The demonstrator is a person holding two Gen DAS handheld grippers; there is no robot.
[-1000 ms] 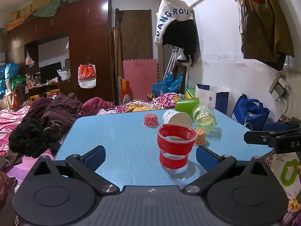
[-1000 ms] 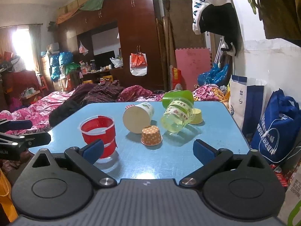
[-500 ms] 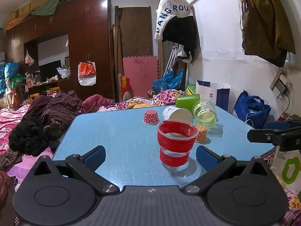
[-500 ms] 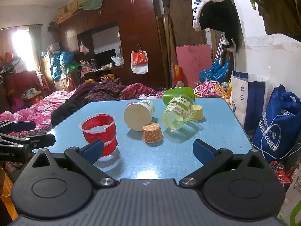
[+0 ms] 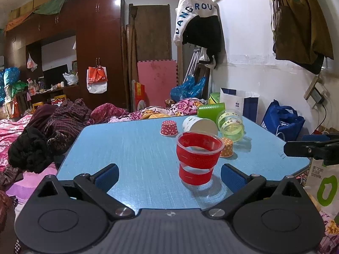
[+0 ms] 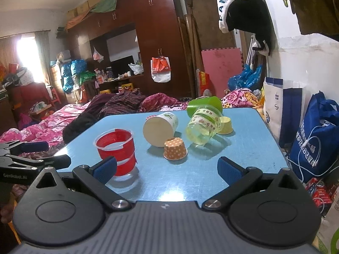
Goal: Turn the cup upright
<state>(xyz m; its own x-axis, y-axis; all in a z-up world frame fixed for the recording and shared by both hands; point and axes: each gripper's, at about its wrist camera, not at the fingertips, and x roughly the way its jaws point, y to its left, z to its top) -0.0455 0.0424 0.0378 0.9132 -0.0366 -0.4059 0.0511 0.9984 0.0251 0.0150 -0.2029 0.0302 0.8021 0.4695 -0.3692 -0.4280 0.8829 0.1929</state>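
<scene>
A clear cup with red bands [image 5: 198, 158] stands upright on the blue table [image 5: 131, 148], near its front edge. It also shows in the right wrist view [image 6: 117, 150]. My left gripper [image 5: 169, 176] is open and empty, just in front of the cup, which sits toward its right finger. My right gripper [image 6: 167, 169] is open and empty, with the cup behind its left fingertip [image 6: 105, 168]. A white paper cup [image 6: 160, 126], a clear yellow cup [image 6: 203, 127] and a green cup [image 6: 204, 104] lie on their sides behind.
Small dotted paper cups stand upside down: an orange one [image 6: 175, 151], a red one [image 5: 168, 128] and a yellow one [image 6: 225, 125]. Bags [image 6: 315, 135] stand to the table's right. A bed with clothes [image 5: 42, 131] lies to the left.
Both grippers have drawn back and lowered slightly from the table. The red cup stays upright where it was. Both stay open.
</scene>
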